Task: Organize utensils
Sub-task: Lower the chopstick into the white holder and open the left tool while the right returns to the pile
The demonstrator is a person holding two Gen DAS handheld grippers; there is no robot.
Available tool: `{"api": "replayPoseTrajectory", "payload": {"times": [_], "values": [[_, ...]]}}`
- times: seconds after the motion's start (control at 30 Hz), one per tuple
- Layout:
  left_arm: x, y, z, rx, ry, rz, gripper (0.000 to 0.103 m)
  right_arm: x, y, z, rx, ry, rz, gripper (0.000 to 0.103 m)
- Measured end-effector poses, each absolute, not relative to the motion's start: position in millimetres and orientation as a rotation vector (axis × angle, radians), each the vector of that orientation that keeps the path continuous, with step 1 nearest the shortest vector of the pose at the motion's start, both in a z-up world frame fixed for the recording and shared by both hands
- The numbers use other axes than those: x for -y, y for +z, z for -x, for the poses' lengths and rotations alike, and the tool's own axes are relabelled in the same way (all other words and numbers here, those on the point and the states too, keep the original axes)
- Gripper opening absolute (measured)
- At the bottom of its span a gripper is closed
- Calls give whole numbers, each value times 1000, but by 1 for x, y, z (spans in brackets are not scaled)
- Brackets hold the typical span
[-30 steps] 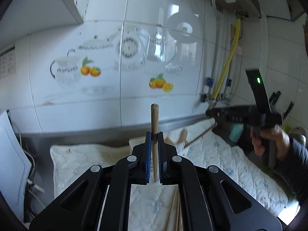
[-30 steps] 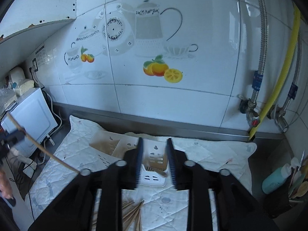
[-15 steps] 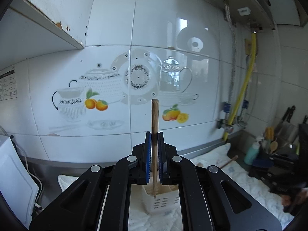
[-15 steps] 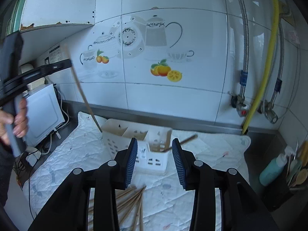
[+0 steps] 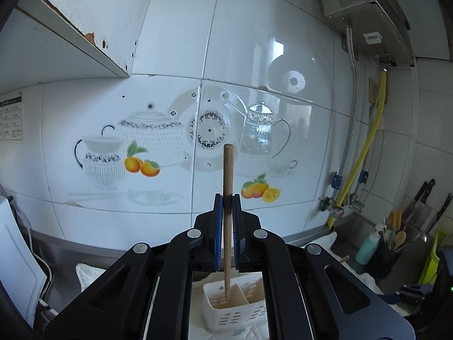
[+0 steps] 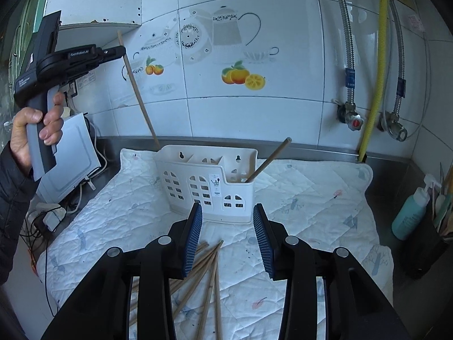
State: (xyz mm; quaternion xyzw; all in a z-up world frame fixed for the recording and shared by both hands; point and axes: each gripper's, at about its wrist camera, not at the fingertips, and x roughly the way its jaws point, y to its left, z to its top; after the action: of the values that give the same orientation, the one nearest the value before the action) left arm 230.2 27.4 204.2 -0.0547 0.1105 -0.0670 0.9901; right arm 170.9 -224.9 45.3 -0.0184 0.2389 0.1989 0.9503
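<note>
Quilted mat [image 6: 297, 187] covering the tabletop, wall tiles behind. At its centre stands the white utensil caddy [image 6: 209, 187], slotted plastic, several compartments; it reads as light and likely to slide or tip if knocked. One chopstick [image 6: 267, 160] already leans in its compartment at 3 o'clock.

My left gripper [image 5: 226, 206], with its jaws pressed together, pinches a wooden chopstick [image 5: 227, 198] near mid-length, held nearly upright. In the left wrist view its lower tip lies over the caddy's compartment at 9 o'clock; in the right wrist view the tip sits at the caddy's rim toward 10 o'clock. Whether it is inside yet I cannot tell.

My right gripper [image 6: 228, 238] has its jaws spread partway, nothing between them, above the loose chopsticks [image 6: 203, 269] lying fanned on the mat at 6 o'clock of the caddy.

Handling, as I judge it: the sticks are light, stiff, thin and smooth, apt to roll or pivot. Take one near mid-length, across its axis, clear of its neighbours.
</note>
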Motion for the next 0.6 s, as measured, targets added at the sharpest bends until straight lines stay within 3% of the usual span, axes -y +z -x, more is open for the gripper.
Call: {"api": "replayPoseTrajectory", "payload": {"times": [0.6], "values": [[-27,149,-265,-390,-127,111,8,232,-2,-129,-526,364,36,39]]}}
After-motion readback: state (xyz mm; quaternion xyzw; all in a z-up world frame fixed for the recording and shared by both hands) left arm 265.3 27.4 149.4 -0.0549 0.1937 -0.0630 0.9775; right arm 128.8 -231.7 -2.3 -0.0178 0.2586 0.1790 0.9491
